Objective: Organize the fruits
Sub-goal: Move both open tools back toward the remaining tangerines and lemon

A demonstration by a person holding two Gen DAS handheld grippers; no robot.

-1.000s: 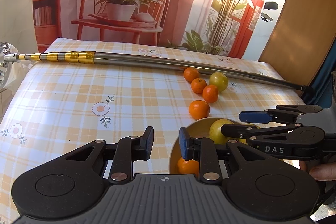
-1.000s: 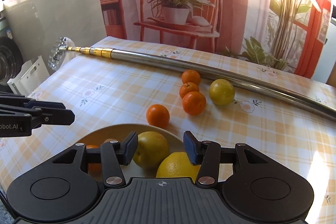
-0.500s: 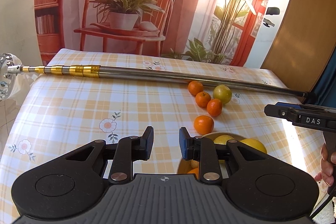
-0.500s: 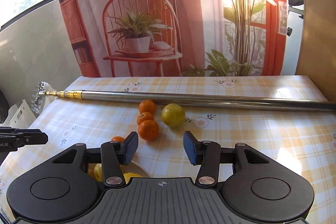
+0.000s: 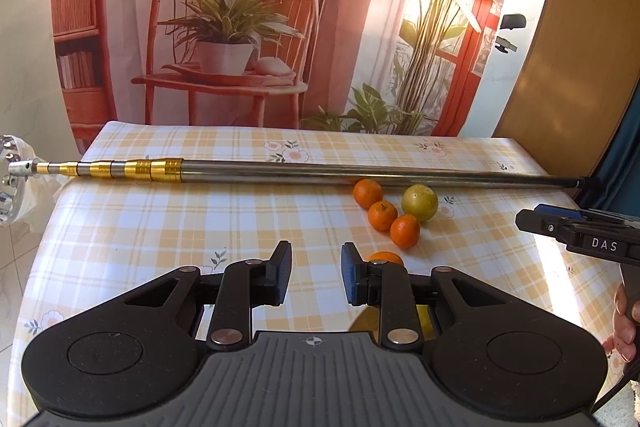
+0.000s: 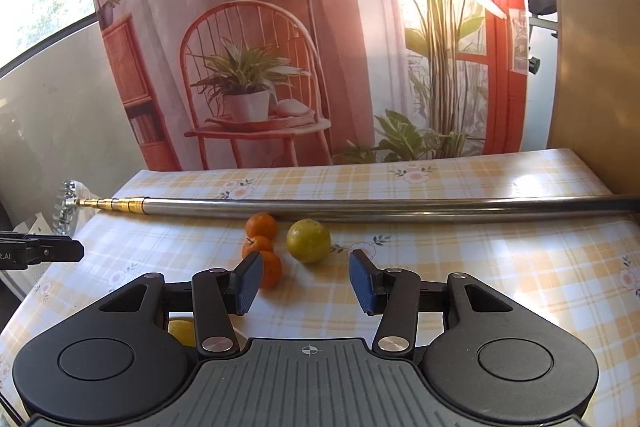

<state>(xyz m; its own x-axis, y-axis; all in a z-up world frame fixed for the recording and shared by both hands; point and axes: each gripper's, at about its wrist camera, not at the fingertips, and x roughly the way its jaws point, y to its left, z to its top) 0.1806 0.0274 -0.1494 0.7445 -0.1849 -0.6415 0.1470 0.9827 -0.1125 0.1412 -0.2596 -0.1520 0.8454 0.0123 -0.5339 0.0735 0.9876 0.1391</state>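
On the yellow-checked tabletop [image 5: 160, 227] the long telescopic steel pole with gold bands [image 5: 320, 171] lies across the far side. Just in front of it sit the loose fruits: a yellow-green citrus fruit [image 6: 308, 241] beside three small orange mandarins [image 5: 383, 215] in a close row, and a fourth lone mandarin [image 5: 385, 257] nearer the bowl. A second ago both grippers hung low over the bowl of fruit; now they have lifted and drawn back, so only a sliver of yellow fruit in the bowl [image 6: 181, 331] shows. I judge a drop-off is finished and another pick is due. The right gripper [image 6: 306, 281] has its fingers spread wide and empty, facing the citrus fruit; the left gripper [image 5: 316, 277] is likewise released, holding nothing.
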